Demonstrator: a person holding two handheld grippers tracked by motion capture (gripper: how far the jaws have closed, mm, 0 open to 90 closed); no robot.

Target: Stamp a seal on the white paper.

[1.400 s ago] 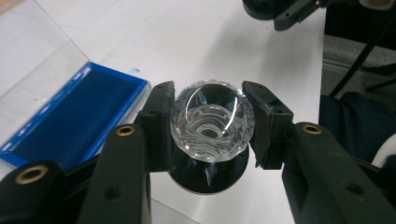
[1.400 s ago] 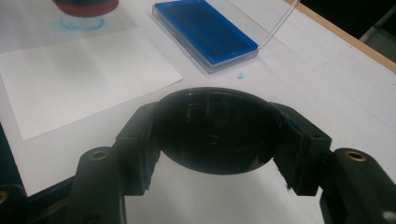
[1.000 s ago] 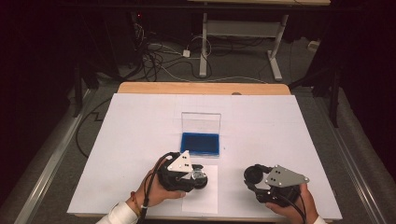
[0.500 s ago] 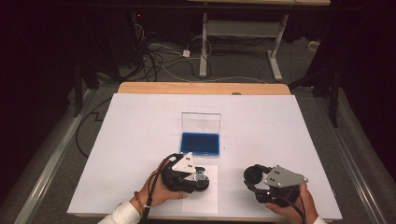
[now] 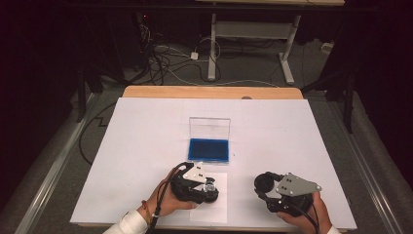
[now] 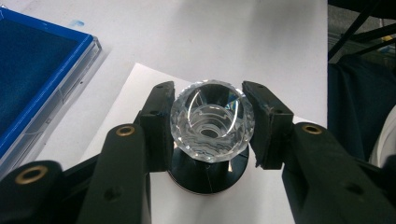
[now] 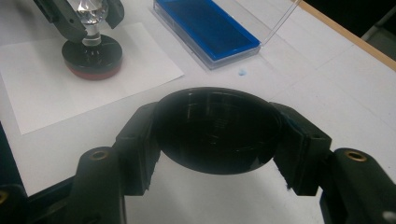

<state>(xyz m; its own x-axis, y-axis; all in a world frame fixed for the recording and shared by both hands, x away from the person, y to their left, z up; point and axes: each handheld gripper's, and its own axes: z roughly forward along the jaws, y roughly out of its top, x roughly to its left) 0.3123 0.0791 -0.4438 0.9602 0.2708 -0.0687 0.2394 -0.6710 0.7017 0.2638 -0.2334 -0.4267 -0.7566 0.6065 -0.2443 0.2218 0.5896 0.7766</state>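
The left gripper (image 6: 208, 122) squeezes the stamp's clear knob (image 6: 212, 120), with the stamp standing on the paper sheet (image 5: 210, 197). The blue ink pad (image 5: 209, 149) lies just ahead of it. The right gripper (image 7: 217, 133) hugs a round black cap (image 7: 215, 135), off to the side.

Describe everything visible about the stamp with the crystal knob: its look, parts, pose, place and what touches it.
The stamp has a clear, faceted, glass-like knob with a hollow centre, a short clear neck and a round black base with a reddish band at the bottom edge. It stands upright on a white sheet of paper near the table's front edge, just in front of the open blue ink pad case. The left gripper is shut on the knob, one black pad pressing each side.
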